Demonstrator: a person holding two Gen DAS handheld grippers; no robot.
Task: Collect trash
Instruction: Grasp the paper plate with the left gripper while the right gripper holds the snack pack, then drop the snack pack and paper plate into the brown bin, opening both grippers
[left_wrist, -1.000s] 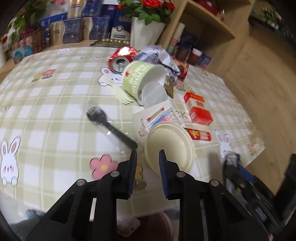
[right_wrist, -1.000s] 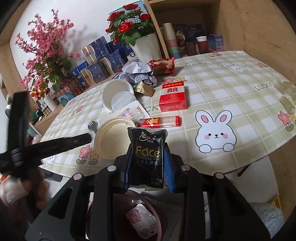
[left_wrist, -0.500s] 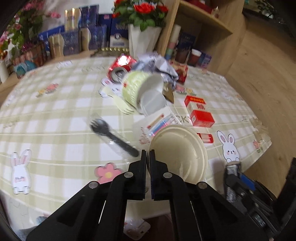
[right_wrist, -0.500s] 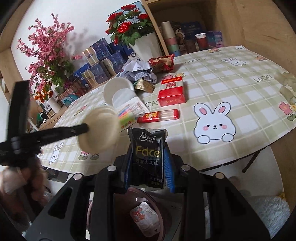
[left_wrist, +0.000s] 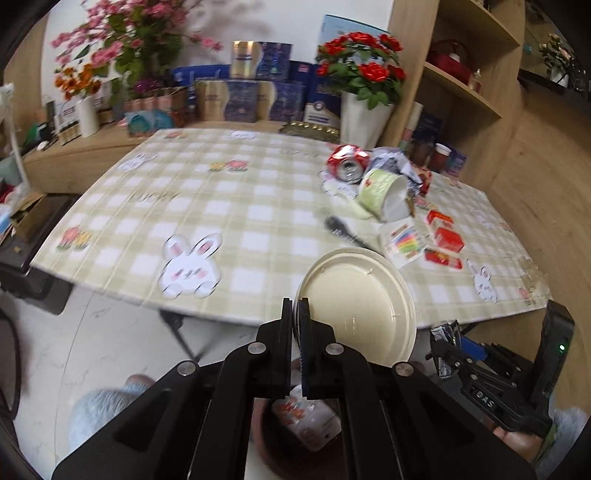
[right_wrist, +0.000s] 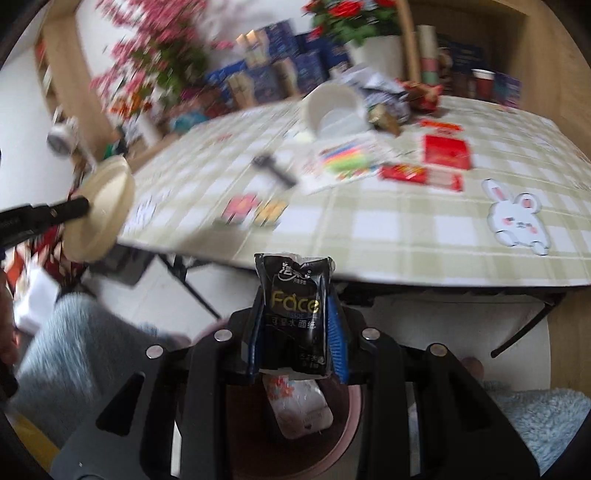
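My left gripper (left_wrist: 295, 314) is shut on the rim of a cream plastic lid (left_wrist: 362, 306) and holds it in the air in front of the table edge. The lid also shows in the right wrist view (right_wrist: 99, 214), held off the table's left. My right gripper (right_wrist: 295, 306) is shut on a black "Face" tissue pack (right_wrist: 293, 314), above a dark round bin (right_wrist: 343, 413) on the floor that holds a flowered wrapper (right_wrist: 299, 406). On the checked tablecloth (left_wrist: 221, 206) lie a tipped green cup (left_wrist: 380, 192), a crushed red can (left_wrist: 347, 166), a black fork (left_wrist: 343, 230) and red packets (left_wrist: 447, 240).
A white vase of red roses (left_wrist: 362, 118), blue boxes (left_wrist: 243, 96) and pink flowers stand behind the table. Wooden shelves (left_wrist: 461, 85) rise at the right. Table legs (right_wrist: 192, 280) cross under the edge. A pale blue fluffy rug (right_wrist: 535, 421) lies beside the bin.
My left gripper closed on the cream lid, lifted it off the table and pulled back past the front edge. My right gripper, still holding the tissue pack, drew back and lower over the bin.
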